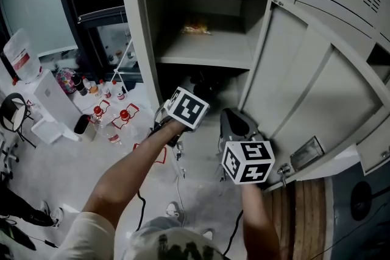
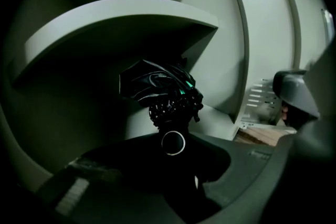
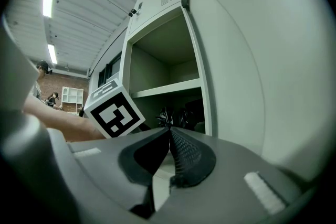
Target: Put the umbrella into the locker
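A folded black umbrella [image 2: 161, 89] with green trim is held out in front of my left gripper [image 2: 173, 150], whose jaws are shut on its handle end. The umbrella sits inside the lower compartment of the grey locker [image 1: 143, 39], under the shelf [image 2: 121, 21]. In the head view the left gripper [image 1: 194, 91] reaches into that dark opening, and the umbrella [image 1: 204, 82] shows just past its marker cube. My right gripper [image 3: 169, 132] is shut with nothing in it and hangs near the open locker door [image 1: 304, 88]. From there the umbrella [image 3: 176, 117] is seen in the compartment.
A small yellowish thing [image 1: 196, 27] lies on the locker's upper shelf. On the floor at the left stand red-capped bottles [image 1: 125, 114], a white box [image 1: 52, 100] and loose cables [image 1: 178, 173]. A wooden strip [image 1: 304, 210] runs below the door.
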The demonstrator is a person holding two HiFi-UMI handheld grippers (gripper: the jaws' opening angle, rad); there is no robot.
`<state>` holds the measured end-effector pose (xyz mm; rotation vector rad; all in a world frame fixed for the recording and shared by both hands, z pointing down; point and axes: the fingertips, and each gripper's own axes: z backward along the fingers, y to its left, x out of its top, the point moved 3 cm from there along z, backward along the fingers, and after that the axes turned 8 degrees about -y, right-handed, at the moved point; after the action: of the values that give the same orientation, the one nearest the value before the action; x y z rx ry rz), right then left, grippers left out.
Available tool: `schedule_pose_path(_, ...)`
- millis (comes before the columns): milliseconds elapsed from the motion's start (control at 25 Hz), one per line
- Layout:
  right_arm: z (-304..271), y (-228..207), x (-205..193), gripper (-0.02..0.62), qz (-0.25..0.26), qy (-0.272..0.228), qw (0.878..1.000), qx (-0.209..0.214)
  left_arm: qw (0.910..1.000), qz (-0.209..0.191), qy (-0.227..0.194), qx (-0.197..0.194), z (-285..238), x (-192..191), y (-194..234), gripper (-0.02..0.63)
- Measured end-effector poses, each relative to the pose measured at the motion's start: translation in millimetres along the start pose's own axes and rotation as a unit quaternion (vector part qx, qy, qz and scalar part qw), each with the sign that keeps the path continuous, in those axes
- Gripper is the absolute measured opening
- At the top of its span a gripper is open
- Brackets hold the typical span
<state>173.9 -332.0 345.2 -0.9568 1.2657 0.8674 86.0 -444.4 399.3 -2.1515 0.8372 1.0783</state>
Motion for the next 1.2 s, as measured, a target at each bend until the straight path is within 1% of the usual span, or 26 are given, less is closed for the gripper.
schedule_pose_path(80,0,-2,0,-0.011,0.000,-0.001,1.000,-0.005,1.0000,-0.003,0.007,0.001,-7,1,2,0.124)
schedule_pose_path(200,-1,-4,-1,-0.011,0.003,-0.001,1.000,-0.007,0.9989,0.017,0.041,-0.012,-19,-14,1,0.124)
schedule_pose_path(360,-2,-4,0,-0.011,0.012,0.000,1.000,-0.007,0.9985,0.013,0.052,-0.015,-32,-17,5,0.126)
schedule_pose_path(680,-7,-4,-5,-0.011,0.026,0.006,1.000,-0.008,0.9976,-0.010,0.069,-0.001,-56,-11,14,0.130)
schedule_pose_path(840,-6,-6,-6,-0.011,0.029,0.009,0.999,-0.010,0.9958,-0.031,0.086,0.009,-66,-16,18,0.135)
schedule_pose_path(1040,-6,-5,-7,-0.011,0.029,0.013,0.999,0.000,0.9946,-0.041,0.094,0.014,-73,-13,22,0.143)
schedule_pose_path(1200,-5,-3,-8,-0.011,0.030,0.017,0.999,0.004,0.9925,-0.060,0.105,0.020,-76,-14,24,0.144)
